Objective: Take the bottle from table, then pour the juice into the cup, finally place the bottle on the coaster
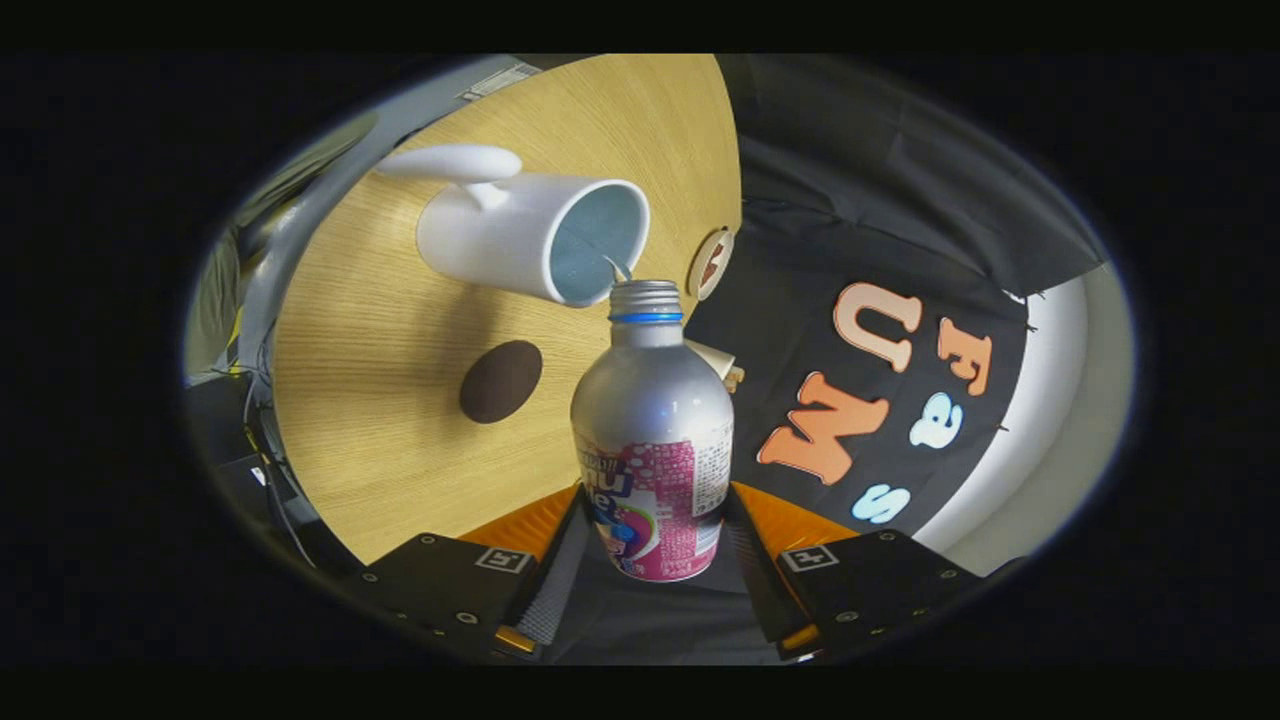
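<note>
A silver metal bottle (655, 430) with a pink label and an open threaded neck is held between my fingers, and my gripper (652, 545) is shut on its lower body. The whole view is rolled sideways, so the bottle is tipped over. A thin stream (618, 268) runs from its mouth into the white mug (530, 235) with a large handle, just beyond the bottle's neck. The mug stands on the round wooden table (400, 420). A dark brown round coaster (500, 381) lies on the table beside the bottle, nearer to me than the mug.
A small round wooden disc (712, 264) with a red mark sits near the table's edge past the mug. A pale wooden block (718, 360) peeks out behind the bottle's shoulder. The black cloth wall hangs beyond the table edge.
</note>
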`<act>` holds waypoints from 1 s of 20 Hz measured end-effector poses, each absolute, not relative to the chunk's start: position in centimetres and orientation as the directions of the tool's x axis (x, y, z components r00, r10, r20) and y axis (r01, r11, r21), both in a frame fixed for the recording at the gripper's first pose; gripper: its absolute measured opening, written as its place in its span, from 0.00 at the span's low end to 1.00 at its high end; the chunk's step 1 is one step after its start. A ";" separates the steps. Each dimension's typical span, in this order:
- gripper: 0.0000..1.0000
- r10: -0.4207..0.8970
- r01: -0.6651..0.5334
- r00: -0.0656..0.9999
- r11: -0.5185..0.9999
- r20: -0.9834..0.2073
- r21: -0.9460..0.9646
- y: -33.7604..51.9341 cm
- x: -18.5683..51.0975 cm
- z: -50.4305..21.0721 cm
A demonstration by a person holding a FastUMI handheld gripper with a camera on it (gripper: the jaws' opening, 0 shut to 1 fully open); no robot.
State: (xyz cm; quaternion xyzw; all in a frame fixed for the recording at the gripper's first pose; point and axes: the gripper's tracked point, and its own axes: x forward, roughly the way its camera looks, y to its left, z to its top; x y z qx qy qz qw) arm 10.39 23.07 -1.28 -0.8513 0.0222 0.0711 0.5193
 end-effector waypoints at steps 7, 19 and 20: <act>0.75 0.031 -0.112 0.989 -0.498 -0.147 -0.860 23.6 10.3 -0.8; 0.75 0.028 -0.105 0.989 -0.562 -0.145 -0.820 25.0 10.0 -0.3; 0.75 0.026 -0.108 0.989 -0.565 -0.149 -0.818 24.9 10.2 -0.3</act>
